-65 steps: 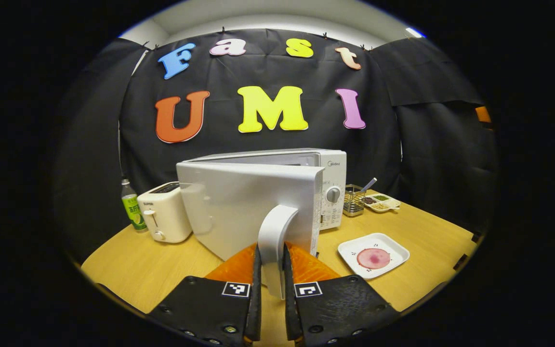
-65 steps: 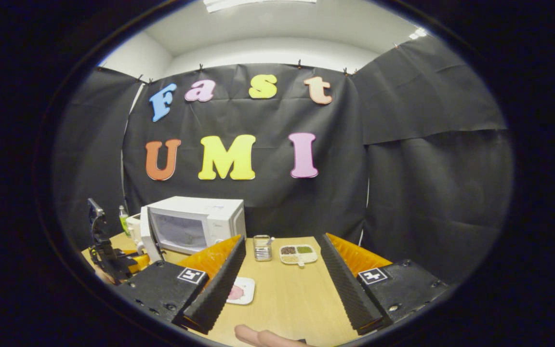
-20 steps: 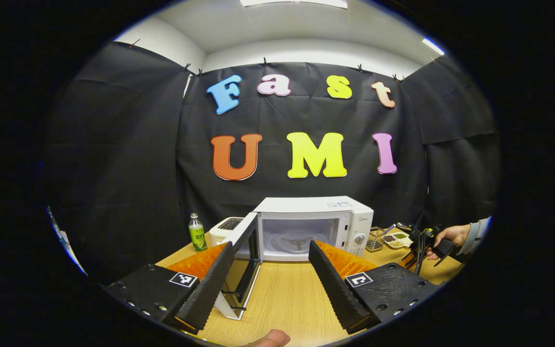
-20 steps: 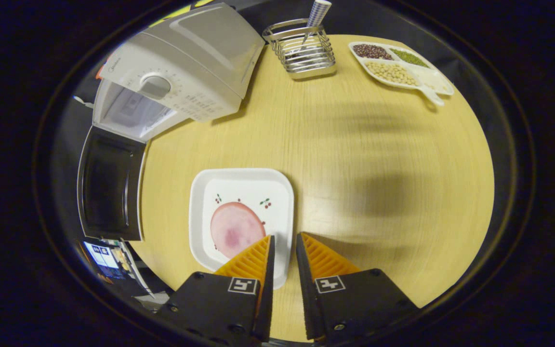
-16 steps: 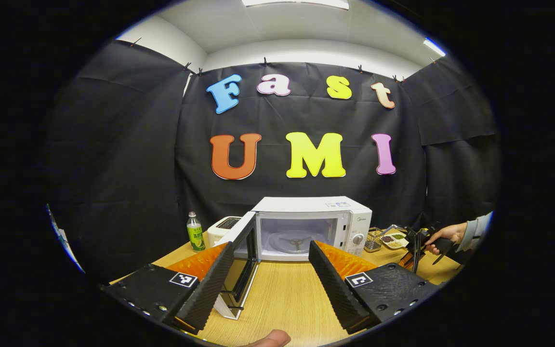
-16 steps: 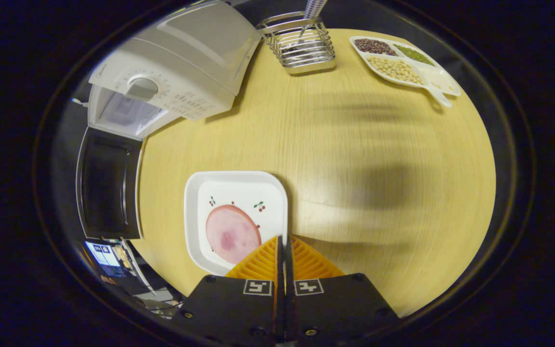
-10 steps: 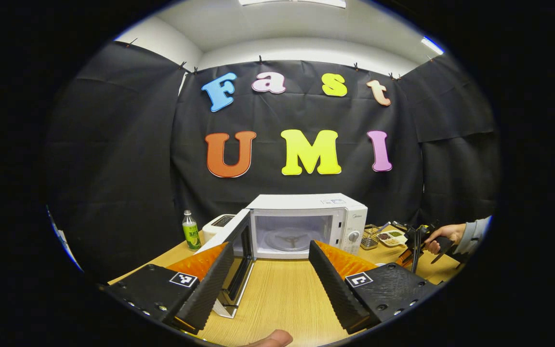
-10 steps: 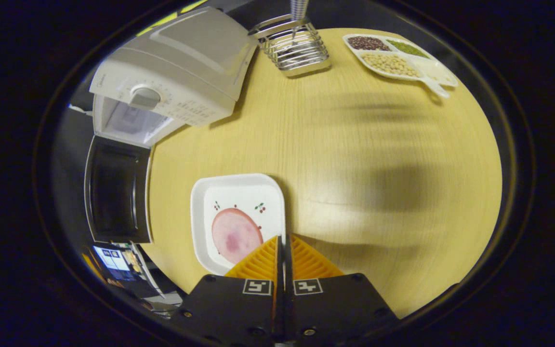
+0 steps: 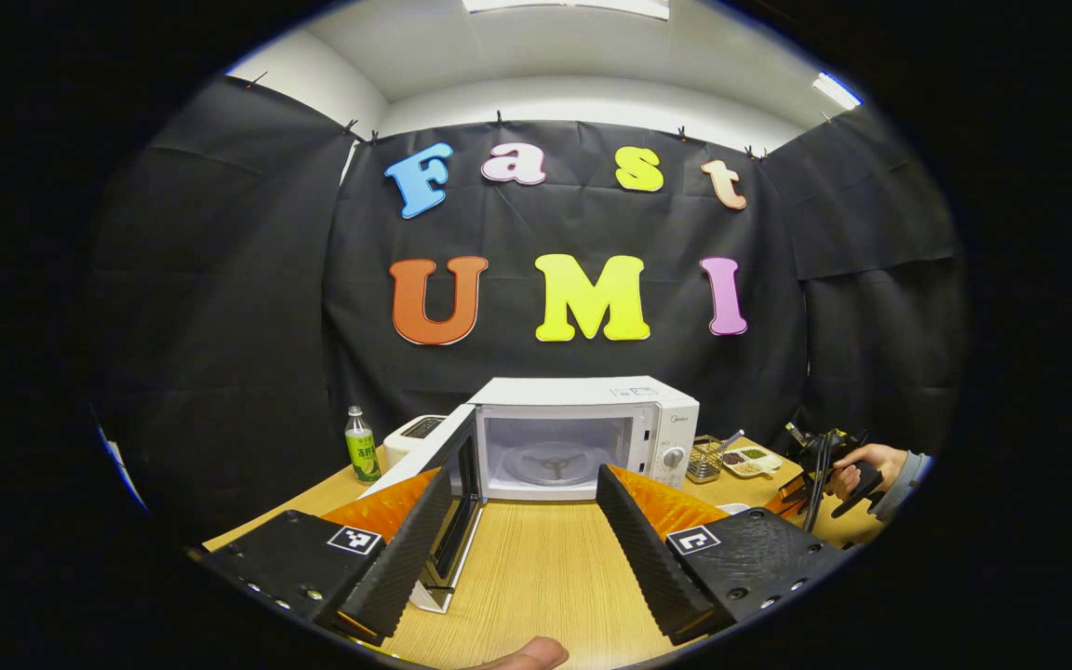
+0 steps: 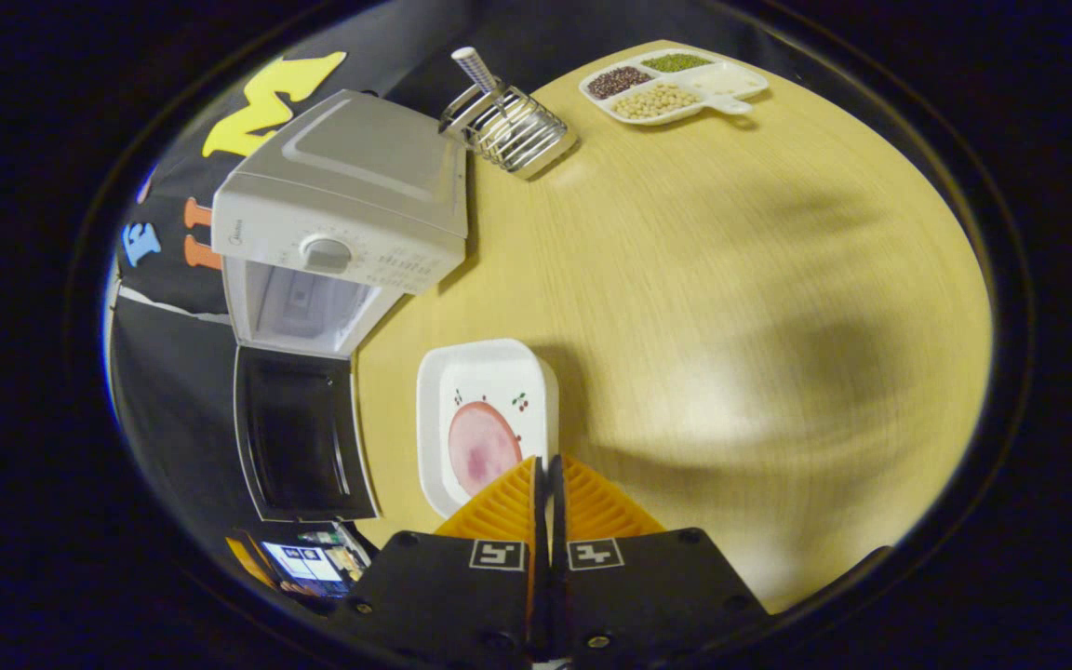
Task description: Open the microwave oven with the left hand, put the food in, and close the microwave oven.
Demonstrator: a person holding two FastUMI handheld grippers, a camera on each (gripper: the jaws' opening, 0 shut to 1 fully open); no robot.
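Note:
The white microwave point(image 9: 582, 433) stands at the back of the table, its door point(image 9: 458, 465) swung wide to the left and the glass turntable showing inside. My left gripper point(image 9: 522, 521) hangs open in front of it, holding nothing. In the right gripper view I look down on a white square plate point(image 10: 485, 391) with a pink slice of meat point(image 10: 480, 447) on it. My right gripper point(image 10: 545, 465) is shut on the plate's near right rim. The microwave point(image 10: 350, 209) and its open door point(image 10: 299, 437) lie to the plate's left.
A green bottle point(image 9: 361, 456) and a toaster point(image 9: 410, 435) stand left of the microwave. A wire cutlery rack point(image 10: 508, 126) and a divided dish of beans point(image 10: 671, 88) sit at the far side of the wooden table point(image 10: 731, 279). A hand point(image 9: 871, 461) holds the other gripper.
My right gripper closed on the plate's rim, then swung so the microwave sits more upright in its view. My left gripper, earlier shut on the door handle, is open and has backed off slightly.

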